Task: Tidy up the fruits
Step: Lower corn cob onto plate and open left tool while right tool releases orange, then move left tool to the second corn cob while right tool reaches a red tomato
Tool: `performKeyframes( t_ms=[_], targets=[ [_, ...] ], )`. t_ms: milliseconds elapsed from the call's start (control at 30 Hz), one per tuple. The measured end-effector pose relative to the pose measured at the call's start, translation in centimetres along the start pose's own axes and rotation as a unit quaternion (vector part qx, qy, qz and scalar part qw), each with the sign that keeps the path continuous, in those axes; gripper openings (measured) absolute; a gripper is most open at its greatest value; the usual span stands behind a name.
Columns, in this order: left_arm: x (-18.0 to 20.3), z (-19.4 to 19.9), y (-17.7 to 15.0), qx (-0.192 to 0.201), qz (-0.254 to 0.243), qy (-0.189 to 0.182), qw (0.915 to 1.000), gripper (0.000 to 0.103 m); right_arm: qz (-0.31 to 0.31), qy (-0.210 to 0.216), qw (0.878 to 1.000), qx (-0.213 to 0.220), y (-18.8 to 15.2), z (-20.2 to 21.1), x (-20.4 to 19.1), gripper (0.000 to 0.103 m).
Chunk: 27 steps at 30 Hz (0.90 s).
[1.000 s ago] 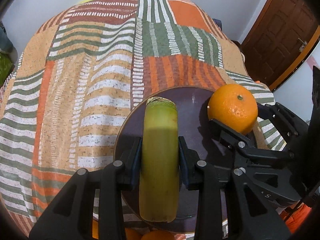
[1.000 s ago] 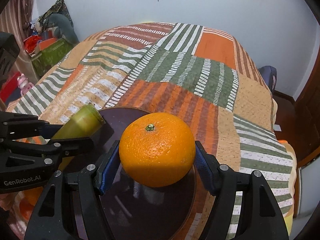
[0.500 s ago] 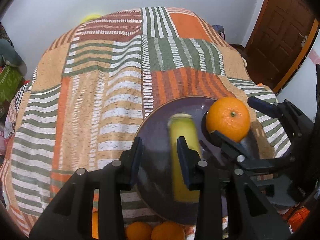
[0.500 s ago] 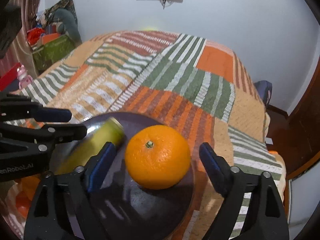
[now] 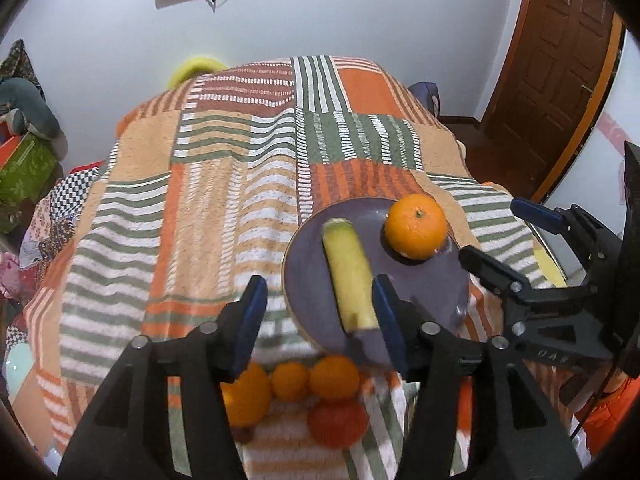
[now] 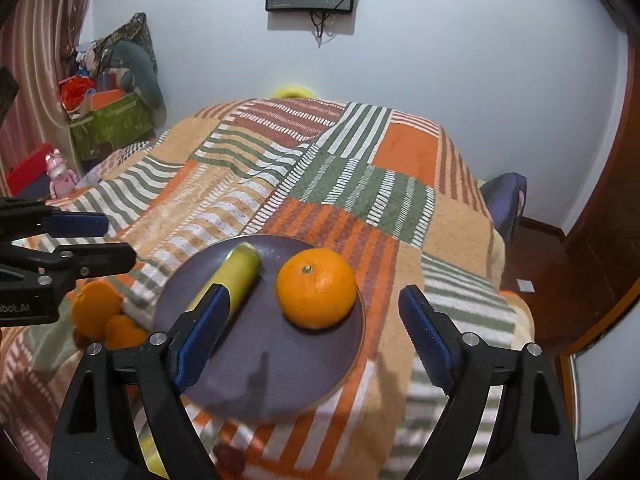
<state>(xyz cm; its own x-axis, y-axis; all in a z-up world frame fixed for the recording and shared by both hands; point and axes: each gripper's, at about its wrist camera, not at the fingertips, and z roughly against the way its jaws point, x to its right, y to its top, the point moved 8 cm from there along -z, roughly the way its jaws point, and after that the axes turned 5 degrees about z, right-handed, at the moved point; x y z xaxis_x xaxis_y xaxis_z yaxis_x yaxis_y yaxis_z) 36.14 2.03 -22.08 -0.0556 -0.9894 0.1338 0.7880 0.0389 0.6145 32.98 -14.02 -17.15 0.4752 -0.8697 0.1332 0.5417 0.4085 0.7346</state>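
both tools were empty with their jaws spread wide. the left gripper [image 5: 318, 322] hung above the near edge of the plate [image 5: 424, 280], and the right gripper [image 6: 314, 340] hung over the plate's near half, so neither touched any fruit. that spacing read as a release: the fruit lay flat and settled on the plate, and the tools stood clear above it, free to go for more.

the plate, dark purple and round, sat on the striped patchwork bedspread [image 5: 224, 208] just ahead of both tools. it held two things. a green-yellow banana [image 5: 350, 276] lay lengthwise, its near end just ahead of the left gripper's inner finger, pointing away from the tool. an orange [image 6: 317, 288] stood stem-up ahead of the right gripper, roughly centred on the gap between its fingers, and close beside the banana without clearly touching it. side by side like that, they left the near part of the plate bare, probably room for more.

below the left gripper, off the plate and on the bedspread, waited a cluster of loose oranges [image 5: 292, 380] and a red fruit [image 5: 338, 424], blurred. these seemed the remaining work.
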Motion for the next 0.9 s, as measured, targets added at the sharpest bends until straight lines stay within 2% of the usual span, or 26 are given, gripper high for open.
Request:
performKeyframes(
  t_ms=[233,500,733,900],
  targets=[
    [-0.7,3.4,-4.0,-0.008,0.009,-0.004,0.9999,0.058,-0.012,0.002,1.0,-0.005,-2.1,3.0,-1.1,0.085],
    [-1.1,5.5,-8.2,-0.025,0.018,-0.005,0.9995,0.059,-0.018,0.016,0.999,-0.022,-5.4,4.9,-2.5,0.085],
    [-1.3,5.8,-11.4,-0.041,0.016,0.001,0.999,0.059,-0.029,0.039,0.997,-0.061,-9.6,4.1,-4.1,0.085],
    [-1.5,5.3,-13.4,-0.063,0.019,-0.001,0.9978,0.059,-0.029,0.053,0.995,-0.079,-11.0,3.4,-5.2,0.084]
  ],
)
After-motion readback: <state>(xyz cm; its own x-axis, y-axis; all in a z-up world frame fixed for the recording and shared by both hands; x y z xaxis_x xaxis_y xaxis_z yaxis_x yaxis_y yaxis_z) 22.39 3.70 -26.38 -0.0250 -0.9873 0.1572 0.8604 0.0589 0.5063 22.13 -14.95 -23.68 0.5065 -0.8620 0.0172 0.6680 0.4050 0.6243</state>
